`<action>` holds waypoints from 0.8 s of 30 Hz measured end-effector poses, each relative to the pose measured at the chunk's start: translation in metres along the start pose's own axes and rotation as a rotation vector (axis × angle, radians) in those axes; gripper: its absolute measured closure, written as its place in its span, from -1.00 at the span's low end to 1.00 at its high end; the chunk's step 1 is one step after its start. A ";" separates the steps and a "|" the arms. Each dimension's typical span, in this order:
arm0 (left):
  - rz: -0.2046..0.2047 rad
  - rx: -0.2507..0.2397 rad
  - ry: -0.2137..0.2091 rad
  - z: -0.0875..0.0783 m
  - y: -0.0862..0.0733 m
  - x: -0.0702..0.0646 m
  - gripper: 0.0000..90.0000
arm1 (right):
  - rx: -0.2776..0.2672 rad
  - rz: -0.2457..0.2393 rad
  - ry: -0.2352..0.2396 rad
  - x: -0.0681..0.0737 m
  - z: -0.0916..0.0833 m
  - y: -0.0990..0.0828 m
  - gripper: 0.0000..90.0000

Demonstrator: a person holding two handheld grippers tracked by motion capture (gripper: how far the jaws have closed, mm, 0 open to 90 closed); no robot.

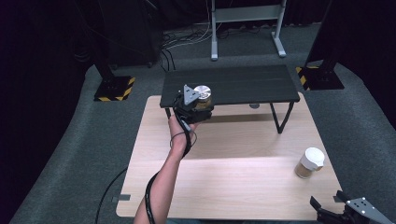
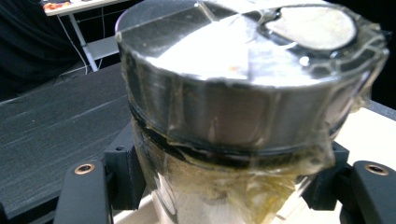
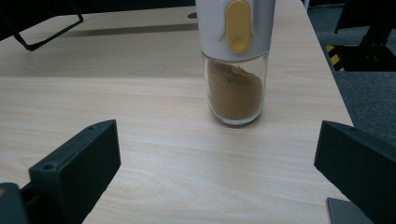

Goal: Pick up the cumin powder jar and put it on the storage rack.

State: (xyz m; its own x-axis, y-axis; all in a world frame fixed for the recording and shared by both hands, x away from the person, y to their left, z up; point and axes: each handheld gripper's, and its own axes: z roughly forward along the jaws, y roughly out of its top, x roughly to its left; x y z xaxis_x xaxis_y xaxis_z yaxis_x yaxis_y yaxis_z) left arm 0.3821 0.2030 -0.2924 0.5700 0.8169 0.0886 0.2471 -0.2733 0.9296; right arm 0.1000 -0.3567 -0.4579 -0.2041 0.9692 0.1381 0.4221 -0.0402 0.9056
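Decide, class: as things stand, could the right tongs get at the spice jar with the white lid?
Probably yes. The right tongs stand open near the table's front edge, facing the spice jar, with bare wooden table between them. The left tongs are far off, shut on a silver-lidded jar.

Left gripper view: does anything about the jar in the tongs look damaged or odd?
Yes. The silver-lidded jar, gripped by the left tongs, is wrapped in wrinkled clear tape or film over the lid and down the glass, with loose, yellowed edges below the lid rim. No spill is visible. The spice jar stands upright.
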 end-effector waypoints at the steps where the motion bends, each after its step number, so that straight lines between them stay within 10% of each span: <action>1: -0.004 0.002 -0.003 0.000 0.001 0.002 -0.32 | 0.000 0.000 0.000 0.000 0.000 0.000 -1.00; 24: -0.047 -0.009 0.003 0.014 0.025 0.021 -0.32 | 0.008 -0.002 0.009 -0.002 0.004 0.002 -1.00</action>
State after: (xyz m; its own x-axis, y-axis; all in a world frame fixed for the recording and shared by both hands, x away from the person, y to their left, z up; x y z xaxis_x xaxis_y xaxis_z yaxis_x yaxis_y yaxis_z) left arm 0.4115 0.2057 -0.2723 0.5555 0.8302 0.0458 0.2669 -0.2302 0.9358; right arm 0.1042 -0.3581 -0.4582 -0.2125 0.9671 0.1401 0.4287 -0.0366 0.9027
